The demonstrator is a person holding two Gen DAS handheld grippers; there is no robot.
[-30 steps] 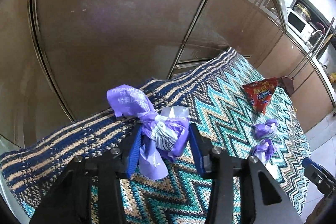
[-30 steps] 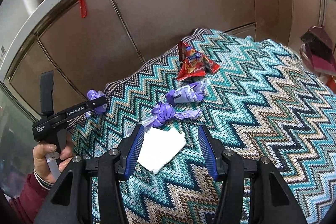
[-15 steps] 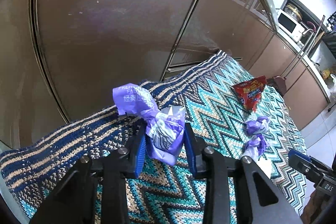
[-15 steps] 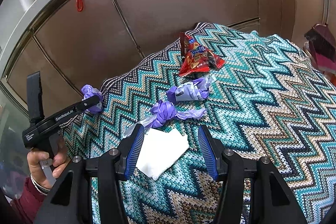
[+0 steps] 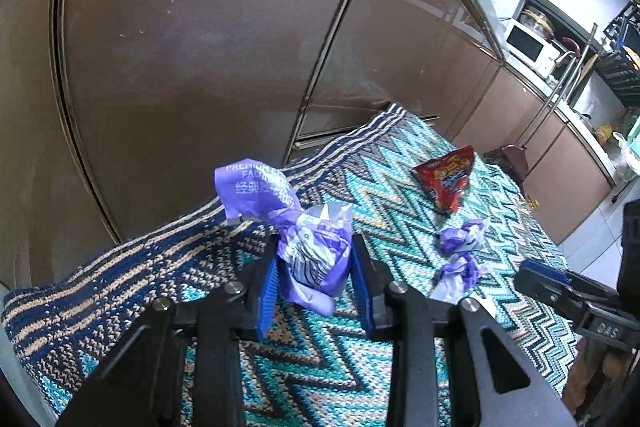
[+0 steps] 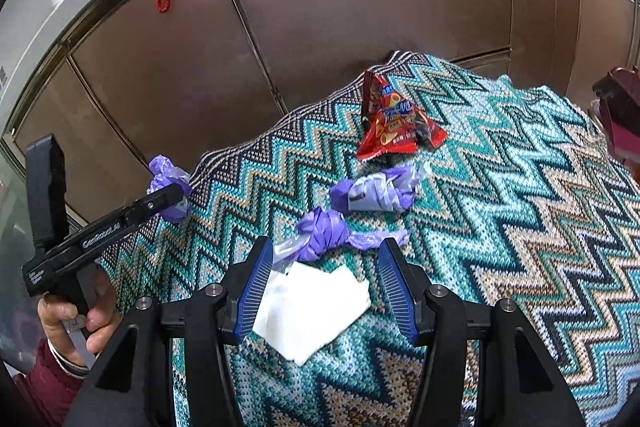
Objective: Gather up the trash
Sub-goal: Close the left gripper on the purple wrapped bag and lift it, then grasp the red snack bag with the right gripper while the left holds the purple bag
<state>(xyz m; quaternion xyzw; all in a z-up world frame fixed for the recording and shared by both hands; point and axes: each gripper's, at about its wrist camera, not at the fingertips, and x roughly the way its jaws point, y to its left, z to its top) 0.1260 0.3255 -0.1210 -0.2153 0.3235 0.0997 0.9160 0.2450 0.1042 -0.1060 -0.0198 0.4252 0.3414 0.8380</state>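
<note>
— While the left wrist view is up, what has been collected so far?

— One piece. The left gripper (image 5: 316, 269) has just closed its blue pads on a crumpled purple wrapper (image 5: 308, 247) at the near end of the zigzag knitted blanket (image 5: 400, 195). The pads press its sides, and its printed tail sticks up and to the left. I judge it is lifted just clear of the knit, though that is hard to confirm.

— And what is left in that view?

— A red snack bag (image 5: 446, 181) lies farther along the blanket, and two more purple wrappers (image 5: 460, 255) sit close together nearer the right gripper (image 5: 536, 277), which enters from the right edge. No bin shows.

— Now the right wrist view?

— The right gripper (image 6: 326, 285) stands about half open and holds nothing. A white paper napkin (image 6: 312, 307) lies flat on the blanket between its pads, untouched by them. Just beyond are a twisted purple wrapper (image 6: 324, 233) and a purple-and-silver wrapper (image 6: 376, 193), then the red snack bag (image 6: 394, 125). The left gripper (image 6: 168, 197) shows at the left, in a hand (image 6: 76, 319), with purple plastic in its tip.

— So, progress?

— Early, by my reckoning: one item gripped, four on the blanket, nothing yet dropped anywhere.
</note>
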